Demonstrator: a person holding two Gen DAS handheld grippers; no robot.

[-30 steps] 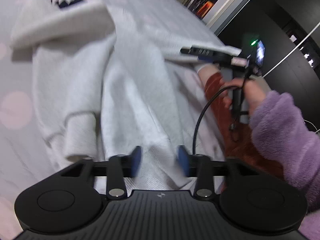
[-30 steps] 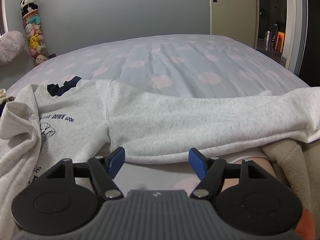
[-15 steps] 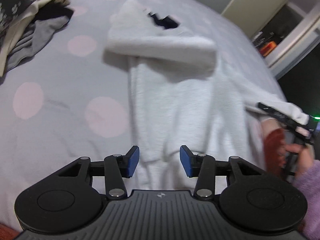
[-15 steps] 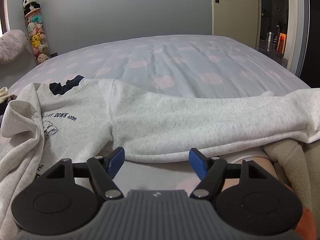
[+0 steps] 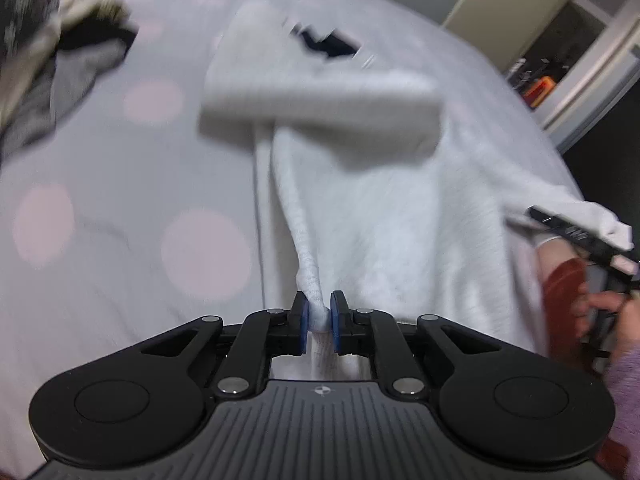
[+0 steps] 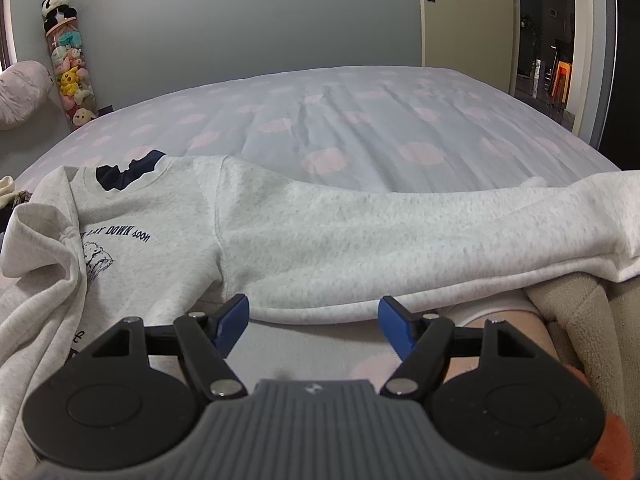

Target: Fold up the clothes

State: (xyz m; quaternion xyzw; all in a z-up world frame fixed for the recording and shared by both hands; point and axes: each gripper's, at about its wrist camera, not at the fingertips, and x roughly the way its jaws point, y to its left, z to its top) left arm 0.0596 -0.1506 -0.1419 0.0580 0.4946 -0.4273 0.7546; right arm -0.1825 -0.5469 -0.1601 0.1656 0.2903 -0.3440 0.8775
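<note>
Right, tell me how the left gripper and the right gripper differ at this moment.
The left gripper is closing its fingers on a bunched fold of the grey sweatshirt; the right gripper has its fingers spread wide with nothing between them. The left one pulls the cloth up into a ridge; the right one sits just short of the sweatshirt's sleeve. Both have blue pads and point down at the bed.

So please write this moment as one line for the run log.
left gripper: closing on sweatshirt fabric | right gripper: open, hovering before sleeve | bed: sweatshirt half folded
</note>
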